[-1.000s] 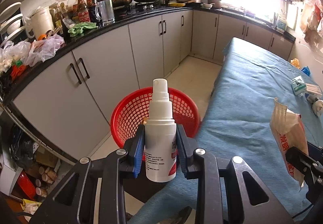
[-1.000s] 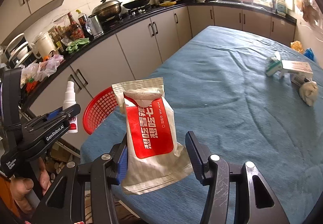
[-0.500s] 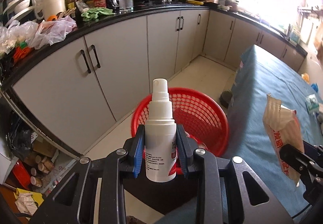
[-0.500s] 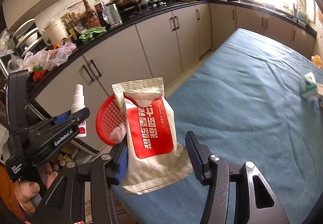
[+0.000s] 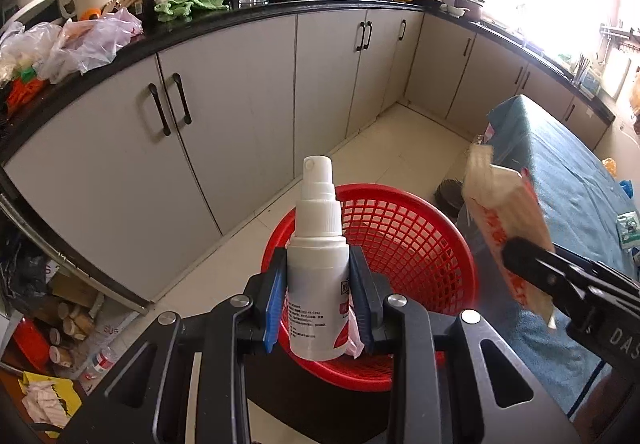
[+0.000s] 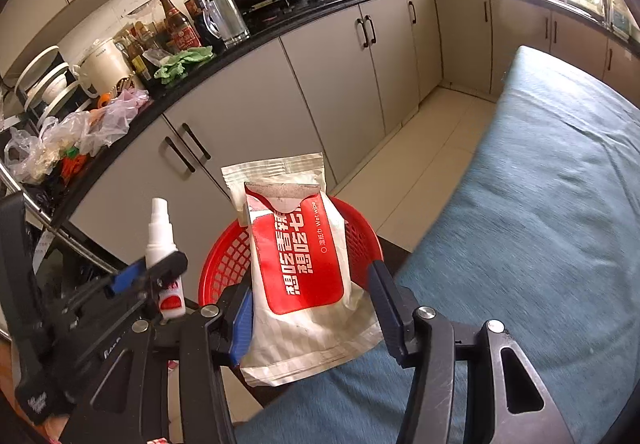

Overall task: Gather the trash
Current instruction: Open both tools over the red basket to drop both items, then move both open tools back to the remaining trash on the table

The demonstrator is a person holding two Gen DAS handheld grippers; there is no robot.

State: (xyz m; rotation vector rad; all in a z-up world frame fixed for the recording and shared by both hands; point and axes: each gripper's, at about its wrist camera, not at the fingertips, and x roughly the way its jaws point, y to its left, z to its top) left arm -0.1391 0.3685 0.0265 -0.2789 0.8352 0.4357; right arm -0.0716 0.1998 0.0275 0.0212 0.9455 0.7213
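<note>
Left wrist view: left tongs (image 5: 318, 294) clamp spray bottle (image 5: 318, 276), right tongs (image 6: 314, 318) loosely hold wipes pack (image 6: 300, 268), both above basket (image 5: 404, 240); drops remain, box (image 5: 628, 230) lies beyond on table (image 5: 568, 171).

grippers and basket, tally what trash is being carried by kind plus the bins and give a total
spray bottle, clamped in the left gripper: 1
wet wipe pack, in the right gripper: 1
red basket, below both: 1
total: 3

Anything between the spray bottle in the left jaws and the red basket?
Nothing: the spray bottle hangs over the red basket with only air between, as the left wrist view shows. A pink scrap shows inside the basket.
</note>
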